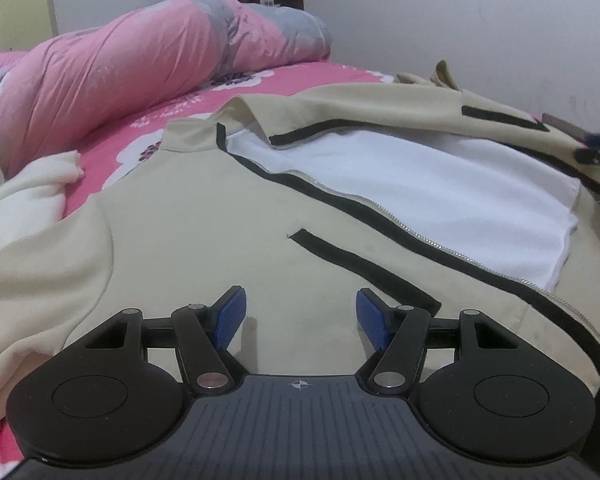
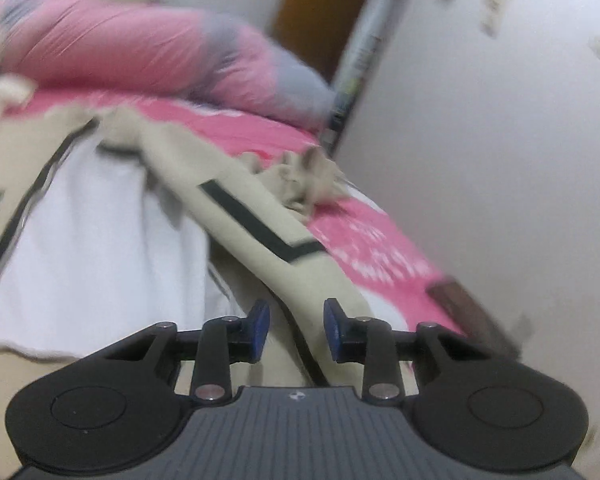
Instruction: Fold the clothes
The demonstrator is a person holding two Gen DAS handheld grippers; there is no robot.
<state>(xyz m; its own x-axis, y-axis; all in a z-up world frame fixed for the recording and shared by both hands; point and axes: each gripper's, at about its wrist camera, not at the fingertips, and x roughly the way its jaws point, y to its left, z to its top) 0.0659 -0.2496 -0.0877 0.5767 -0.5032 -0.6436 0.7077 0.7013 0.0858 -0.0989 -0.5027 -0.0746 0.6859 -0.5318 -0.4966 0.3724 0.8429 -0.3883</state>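
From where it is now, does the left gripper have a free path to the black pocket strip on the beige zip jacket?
Probably yes. The left gripper hovers open over the beige zip jacket, and the black pocket strip lies flat just ahead of its fingers, nothing covering it.

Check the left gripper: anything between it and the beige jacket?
Nothing visible. The left gripper hangs open right over the beige jacket, bare fabric between and ahead of its fingers. The cream garment and pink duvet lie off to the side.
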